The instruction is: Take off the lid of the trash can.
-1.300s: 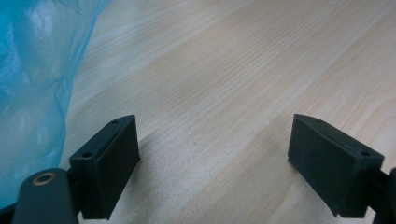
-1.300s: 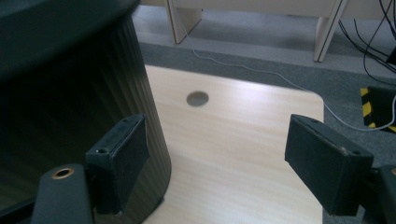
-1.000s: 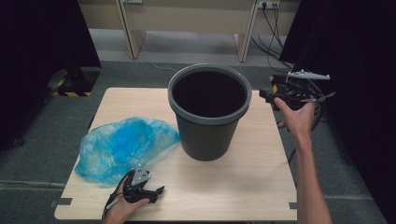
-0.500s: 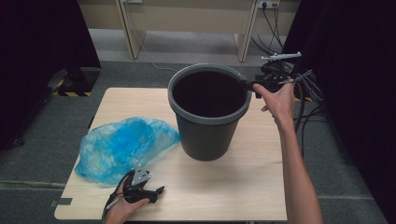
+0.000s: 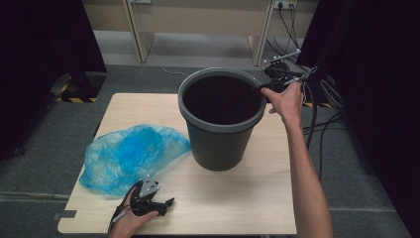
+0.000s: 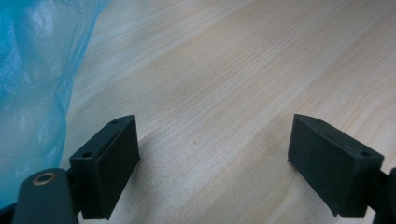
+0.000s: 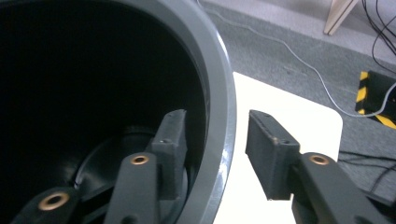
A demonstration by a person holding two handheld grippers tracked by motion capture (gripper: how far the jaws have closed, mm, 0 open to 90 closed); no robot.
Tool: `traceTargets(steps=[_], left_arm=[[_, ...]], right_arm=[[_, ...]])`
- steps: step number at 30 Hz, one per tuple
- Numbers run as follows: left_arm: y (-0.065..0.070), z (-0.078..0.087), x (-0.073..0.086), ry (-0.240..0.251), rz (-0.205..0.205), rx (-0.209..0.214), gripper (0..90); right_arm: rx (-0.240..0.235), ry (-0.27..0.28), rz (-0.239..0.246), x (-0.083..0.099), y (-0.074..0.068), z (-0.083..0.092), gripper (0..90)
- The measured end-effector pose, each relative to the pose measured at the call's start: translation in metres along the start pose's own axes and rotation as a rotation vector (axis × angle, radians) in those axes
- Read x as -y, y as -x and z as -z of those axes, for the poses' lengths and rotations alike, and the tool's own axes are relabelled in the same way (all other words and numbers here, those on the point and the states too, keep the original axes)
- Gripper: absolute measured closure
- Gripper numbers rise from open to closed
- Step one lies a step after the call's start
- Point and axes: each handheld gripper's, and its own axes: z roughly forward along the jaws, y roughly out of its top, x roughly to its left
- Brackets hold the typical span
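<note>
From the high view, my right gripper [image 5: 267,85] sits at the far right edge of the grey bin [image 5: 220,124], which stands upright near the middle of the table [image 5: 237,208], while my left gripper [image 5: 166,203] lies low at the near edge, just beside the blue plastic bag [image 5: 131,156]. The bin is tall and I am taking it by one side of its rim only, so I judge that a pull or lift from here could tip it toward me or drag it into the bag. In the left gripper view, my jaws stand wide apart over bare wood with nothing between them, and the bag [image 6: 32,93] lies just off one jaw; a careless sweep could snag the thin film. In the right gripper view, my jaws straddle the bin's rim [image 7: 219,93], one inside the wall, one outside; they have just been closing, yet a gap remains on the outer side, so the pads do not press yet. If I move before they bite, the smooth rim may slide out.
</note>
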Motion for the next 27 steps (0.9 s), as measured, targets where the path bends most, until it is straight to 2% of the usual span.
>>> traceTargets(steps=[1,2,6,7,8,9,11,15,20,23,24,27], left_arm=[[0.0,0.0,0.0,0.0,0.0,0.0,15.3],[0.0,0.0,0.0,0.0,0.0,0.0,15.3],[0.0,0.0,0.0,0.0,0.0,0.001,15.3],[0.0,0.0,0.0,0.0,0.0,0.0,15.3],[0.0,0.0,0.0,0.0,0.0,0.0,15.3],[0.0,0.0,0.0,0.0,0.0,0.001,15.3],[0.0,0.0,0.0,0.0,0.0,0.001,15.3],[0.0,0.0,0.0,0.0,0.0,0.001,15.3],[0.0,0.0,0.0,-0.001,-0.001,0.002,15.3],[0.0,0.0,0.0,0.0,-0.001,0.002,15.3],[0.0,0.0,0.0,-0.001,-0.001,0.002,15.3],[0.0,0.001,0.0,-0.001,-0.001,0.003,15.3]], right_arm=[[0.023,-0.031,0.025,0.0,-0.002,-0.002,64.1],[0.026,-0.038,0.031,0.0,-0.003,-0.003,66.8],[0.033,-0.051,0.035,-0.002,-0.005,-0.002,69.6],[0.045,-0.054,0.041,-0.003,-0.007,-0.001,70.3],[0.078,-0.064,0.06,-0.006,-0.011,0.0,71.4],[0.078,-0.064,0.06,-0.006,-0.011,0.0,71.4],[0.112,-0.043,0.09,-0.014,-0.016,0.007,73.4],[0.132,-0.02,0.11,-0.023,-0.018,0.014,75.4],[0.114,0.073,0.098,-0.033,-0.021,0.027,77.3],[0.067,0.143,0.073,-0.035,-0.016,0.038,77.4],[0.067,0.143,0.073,-0.035,-0.016,0.038,77.4],[0.024,0.182,0.051,-0.034,-0.011,0.047,77.4]])
